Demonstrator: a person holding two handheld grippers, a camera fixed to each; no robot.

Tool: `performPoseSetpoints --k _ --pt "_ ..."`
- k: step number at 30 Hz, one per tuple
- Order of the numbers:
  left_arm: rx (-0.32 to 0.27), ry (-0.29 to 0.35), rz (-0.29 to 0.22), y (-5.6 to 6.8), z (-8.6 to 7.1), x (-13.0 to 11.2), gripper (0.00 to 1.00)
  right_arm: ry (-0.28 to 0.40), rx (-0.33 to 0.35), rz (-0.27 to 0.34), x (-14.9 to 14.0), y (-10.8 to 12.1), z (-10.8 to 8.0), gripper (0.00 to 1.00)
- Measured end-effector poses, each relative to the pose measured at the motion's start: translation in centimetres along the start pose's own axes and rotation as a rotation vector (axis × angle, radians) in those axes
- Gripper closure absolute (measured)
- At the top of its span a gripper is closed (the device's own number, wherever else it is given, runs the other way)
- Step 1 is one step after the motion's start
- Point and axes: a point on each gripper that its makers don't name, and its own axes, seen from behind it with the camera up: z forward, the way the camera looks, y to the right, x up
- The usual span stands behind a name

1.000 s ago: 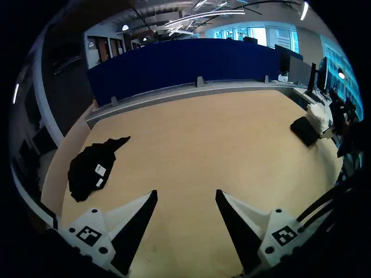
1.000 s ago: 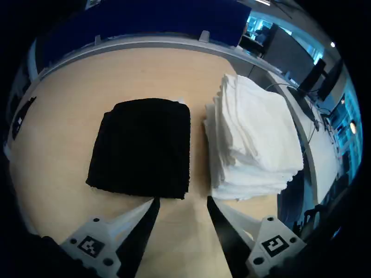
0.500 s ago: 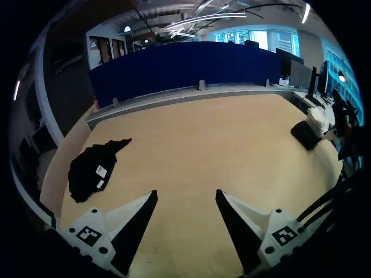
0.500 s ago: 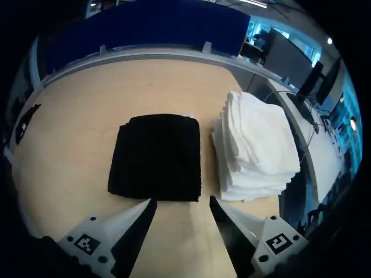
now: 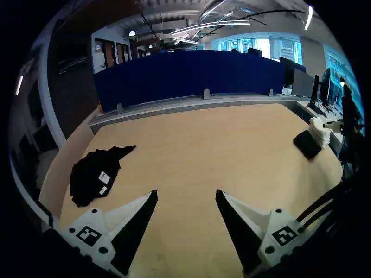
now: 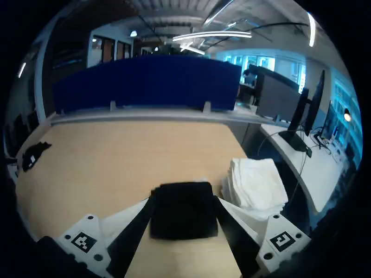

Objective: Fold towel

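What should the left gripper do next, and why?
Probably swing the left gripper toward the crumpled black towel on its left and lower onto it: its jaws stand open, that towel lies unfolded, while the folded black towel already sits beside the white stack.

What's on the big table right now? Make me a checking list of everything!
Surface: pale wooden table, flat.
Job's things: crumpled black towel lying apart from the rest; folded black towel beside white towel stack.
Clutter: nothing seen.
Grippers: left gripper jaws open over bare wood; right gripper jaws open, folded towel seen between them.
Cables: dark cables by the left gripper; a cable on the neighbouring desk.
Surroundings: blue divider, monitors, ceiling lights.
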Motion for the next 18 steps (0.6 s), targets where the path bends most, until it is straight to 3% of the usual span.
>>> performPoseSetpoints --k 4,7,14,18 --pt "-0.001 0.023 -0.005 -0.3 0.1 0.8 0.07 0.157 0.005 0.063 4.1 -1.8 -2.1 0.00" --pt "-0.002 0.040 -0.010 -0.4 0.2 1.3 0.07 0.228 0.005 0.090 6.0 -2.7 -3.4 0.00" --pt "-0.006 0.083 -0.026 -0.6 0.3 2.7 0.07 0.303 0.004 0.119 8.1 -4.9 -5.5 0.00" --pt "-0.005 0.117 -0.038 -0.9 0.3 3.9 0.07 0.328 0.017 0.101 9.1 -6.3 -6.5 0.00"
